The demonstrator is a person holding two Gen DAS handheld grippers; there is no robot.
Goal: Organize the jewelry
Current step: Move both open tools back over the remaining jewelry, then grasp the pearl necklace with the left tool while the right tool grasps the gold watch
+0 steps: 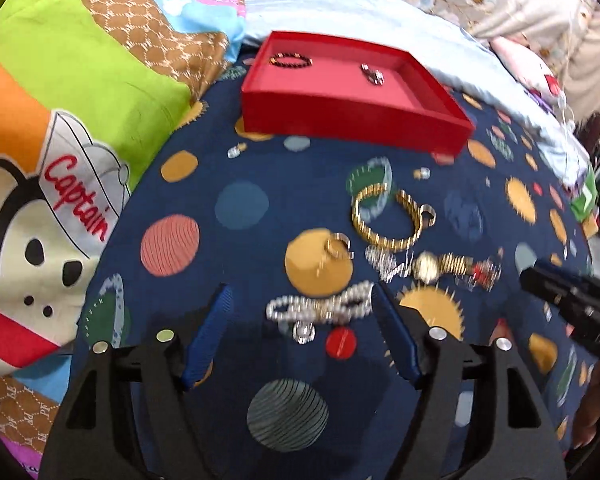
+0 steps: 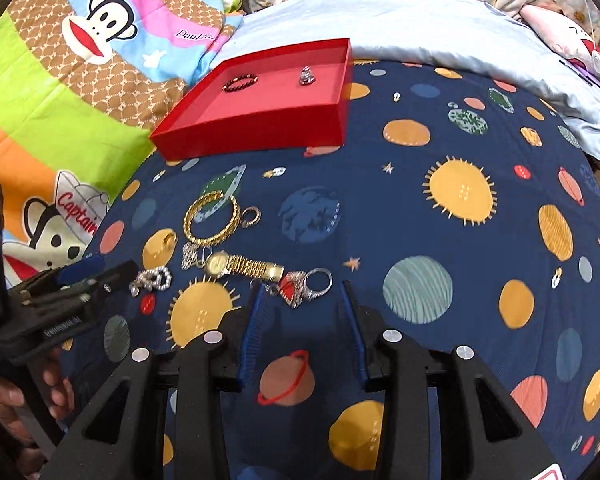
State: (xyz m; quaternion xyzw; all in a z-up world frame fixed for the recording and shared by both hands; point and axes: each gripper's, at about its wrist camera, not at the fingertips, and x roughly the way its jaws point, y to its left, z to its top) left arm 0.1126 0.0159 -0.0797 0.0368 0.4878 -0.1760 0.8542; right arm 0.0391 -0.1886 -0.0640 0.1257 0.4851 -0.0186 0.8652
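A red tray [image 1: 352, 118] [image 2: 260, 128] holds a dark bead bracelet [image 1: 291, 59] [image 2: 240, 81] and a small silver piece [image 1: 373, 73] [image 2: 307, 75]. On the navy planet-print cloth lie a gold bangle [image 1: 384, 216] [image 2: 212, 218], a gold watch [image 1: 432, 266] [image 2: 240, 266], a pearl bracelet [image 1: 320, 308] [image 2: 152, 280] and a silver ring with a red stone [image 2: 306, 285]. My left gripper [image 1: 300, 300] is open, its fingers on either side of the pearl bracelet. My right gripper [image 2: 302, 292] is open around the silver ring.
A bright cartoon monkey blanket [image 1: 60, 140] lies at the left. A pale blue pillow [image 2: 420, 32] lies behind the tray. Small rings [image 1: 338, 246] and a silver chain [image 1: 384, 260] sit among the jewelry. The left gripper's body [image 2: 60, 304] shows in the right wrist view.
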